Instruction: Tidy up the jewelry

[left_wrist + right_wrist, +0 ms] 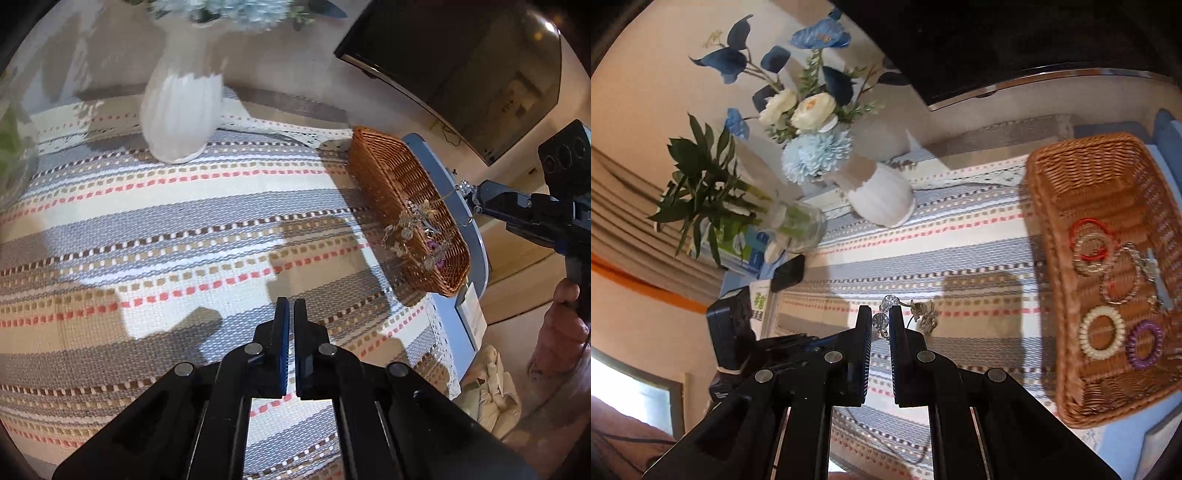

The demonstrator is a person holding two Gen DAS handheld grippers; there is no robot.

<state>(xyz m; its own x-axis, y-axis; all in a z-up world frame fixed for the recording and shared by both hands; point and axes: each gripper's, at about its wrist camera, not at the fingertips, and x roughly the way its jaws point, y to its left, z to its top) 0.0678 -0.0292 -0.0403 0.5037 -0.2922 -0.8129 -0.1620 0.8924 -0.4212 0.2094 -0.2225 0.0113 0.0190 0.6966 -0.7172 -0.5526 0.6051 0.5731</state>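
Observation:
My right gripper [880,315] is shut on a bracelet with clear crystal beads [882,317] and gold charms [925,314], held above the striped cloth left of the wicker basket [1045,236]. In the left wrist view the right gripper [474,201] holds the bracelet [413,221] dangling over the basket [373,166]. The basket holds a red ring [1087,236], beaded bracelets [1121,277], a white coil tie [1102,332] and a purple coil tie [1145,343]. My left gripper [290,306] is shut and empty, low over the cloth.
A white ribbed vase [181,110] of flowers stands at the back of the table, also in the right wrist view [882,195]. A glass vase with greenery [798,225] and a black phone [788,273] are at the left. A dark monitor [461,62] stands behind.

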